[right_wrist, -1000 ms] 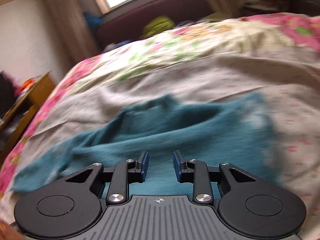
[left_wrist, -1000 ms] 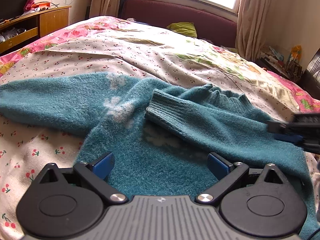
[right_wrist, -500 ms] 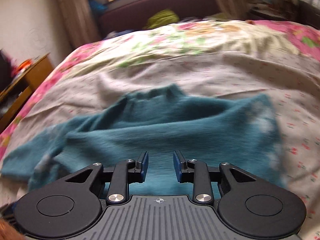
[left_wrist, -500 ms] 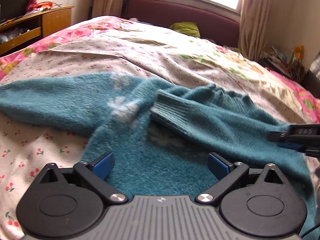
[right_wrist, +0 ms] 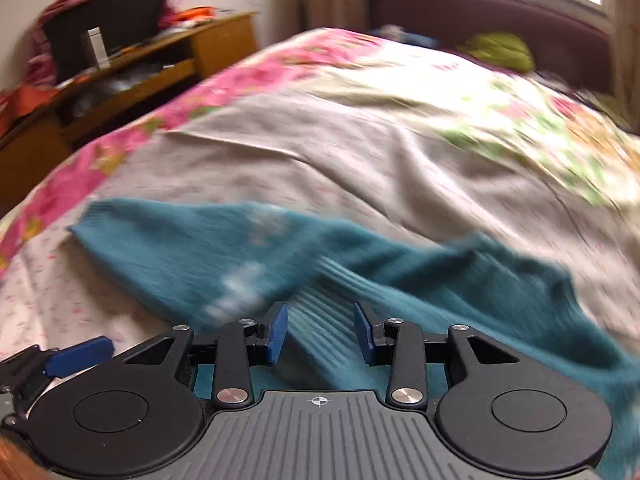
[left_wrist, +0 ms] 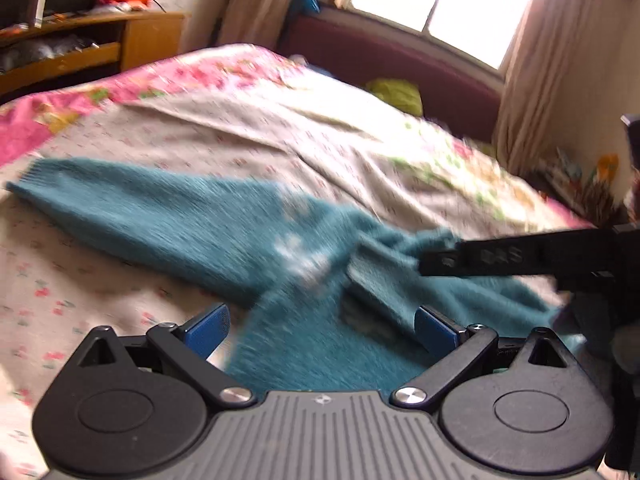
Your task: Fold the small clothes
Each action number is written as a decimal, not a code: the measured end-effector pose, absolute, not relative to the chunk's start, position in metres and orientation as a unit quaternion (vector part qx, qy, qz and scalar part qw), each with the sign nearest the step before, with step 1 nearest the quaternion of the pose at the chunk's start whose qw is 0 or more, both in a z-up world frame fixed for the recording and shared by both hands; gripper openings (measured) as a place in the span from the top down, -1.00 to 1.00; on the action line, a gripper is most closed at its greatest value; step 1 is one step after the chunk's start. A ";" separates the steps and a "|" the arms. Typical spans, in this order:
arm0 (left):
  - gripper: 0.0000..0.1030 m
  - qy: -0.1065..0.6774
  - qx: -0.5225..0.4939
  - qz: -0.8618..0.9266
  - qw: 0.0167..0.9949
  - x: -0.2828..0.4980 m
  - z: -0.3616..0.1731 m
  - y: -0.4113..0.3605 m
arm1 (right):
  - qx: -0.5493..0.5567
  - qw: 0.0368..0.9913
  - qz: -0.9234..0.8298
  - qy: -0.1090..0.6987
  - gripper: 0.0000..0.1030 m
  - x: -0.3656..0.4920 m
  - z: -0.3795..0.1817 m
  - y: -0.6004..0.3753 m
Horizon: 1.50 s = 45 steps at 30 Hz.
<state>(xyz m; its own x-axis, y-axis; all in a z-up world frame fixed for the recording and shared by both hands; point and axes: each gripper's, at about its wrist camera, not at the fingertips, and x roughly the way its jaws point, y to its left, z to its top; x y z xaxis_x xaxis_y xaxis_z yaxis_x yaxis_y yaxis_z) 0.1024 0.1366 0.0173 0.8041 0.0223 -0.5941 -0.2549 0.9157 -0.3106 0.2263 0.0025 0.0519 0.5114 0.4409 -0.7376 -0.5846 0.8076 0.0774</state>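
Right gripper (right_wrist: 320,332) jaws have just been widening, ribbed cuff (right_wrist: 320,300) seen between the pads w/o being pinched; left gripper (left_wrist: 320,328) is held wide open, nothing gripped. Fuzzy teal sweater (left_wrist: 192,220) w/ white blotches is spread on the floral bedspread (left_wrist: 240,128), one sleeve stretched out left, other folded across the body.

Sweater (left_wrist: 192,220) is spread on bed (left_wrist: 280,136), one sleeve (left_wrist: 100,196) stretched left, other sleeve (right_wrist: 332,304) folded across body. Cabinet (left_wrist: 100,48) is seen left of bed, window (left_wrist: 440,0) behind headboard (left_wrist: 400,60). Pillow (left_wrist: 396,94) is laid at bed's far end.
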 end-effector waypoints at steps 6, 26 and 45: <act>-1.00 0.282 -0.211 0.141 0.925 0.068 0.018 0.173 | -0.183 0.804 0.413 0.386 0.29 0.214 0.063 0.128; -1.00 0.228 -0.360 0.275 0.862 0.033 -0.023 0.267 | -0.377 0.710 0.500 0.322 0.18 0.177 -0.024 0.358; -1.00 0.194 -0.246 0.240 0.919 0.038 0.002 0.220 | -0.030 0.900 0.329 0.285 0.88 0.244 0.123 0.092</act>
